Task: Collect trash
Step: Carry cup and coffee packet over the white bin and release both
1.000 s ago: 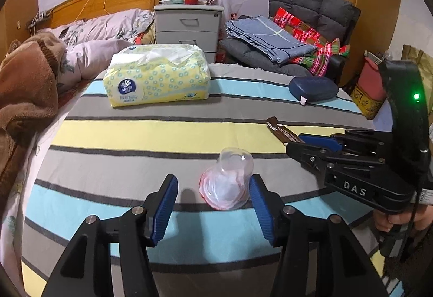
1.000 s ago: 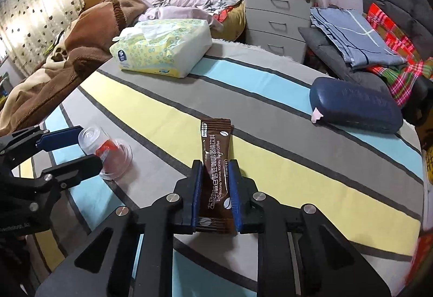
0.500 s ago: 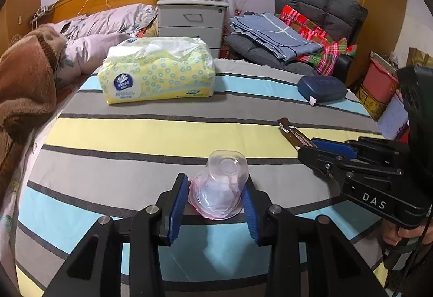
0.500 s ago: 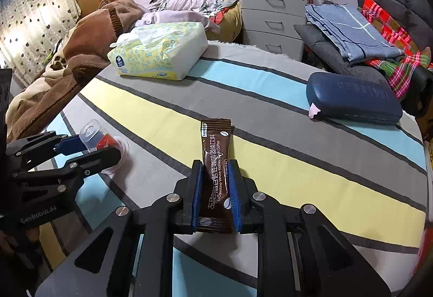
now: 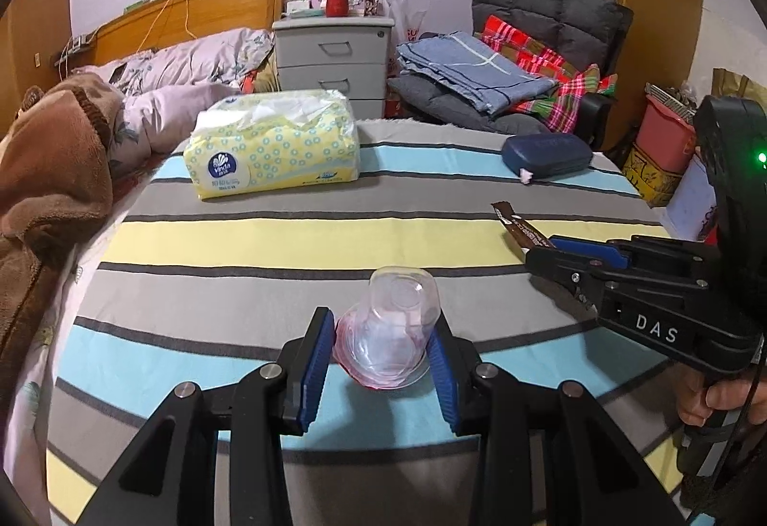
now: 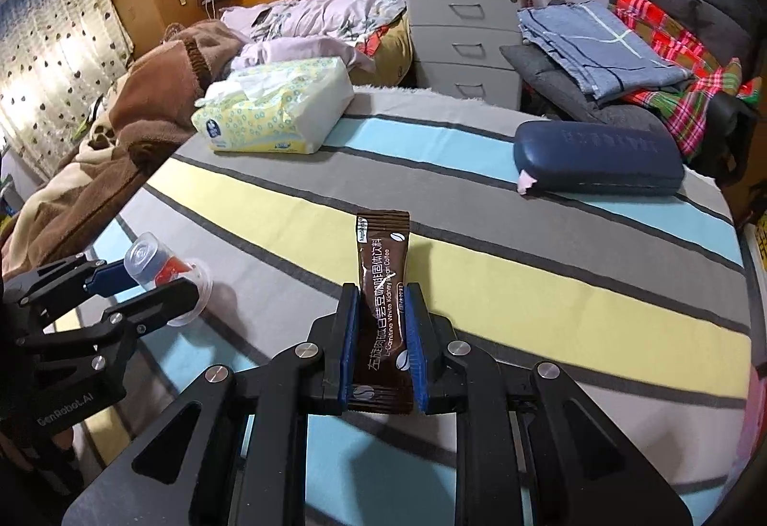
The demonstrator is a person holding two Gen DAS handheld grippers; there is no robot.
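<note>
My left gripper [image 5: 381, 370] is shut on a clear plastic cup [image 5: 390, 334] with a red-rimmed lid, squeezing its wide end just above the striped cloth. The cup also shows in the right wrist view [image 6: 163, 269], held by the left gripper [image 6: 158, 281]. My right gripper [image 6: 381, 348] is shut on a brown coffee sachet [image 6: 383, 310], held upright between the blue pads a little above the cloth. The sachet's tip [image 5: 515, 224] sticks out of the right gripper [image 5: 551, 250] at the right of the left wrist view.
A yellow tissue pack [image 5: 275, 142] lies at the table's far left and a dark blue case [image 5: 546, 154] at the far right. The striped tablecloth [image 5: 287, 238] covers the table. A bed, a grey nightstand [image 5: 333, 56] and a chair with folded clothes stand behind.
My left gripper closed its jaws onto the cup and lifted it slightly. My right gripper kept hold of the sachet and rose a little.
</note>
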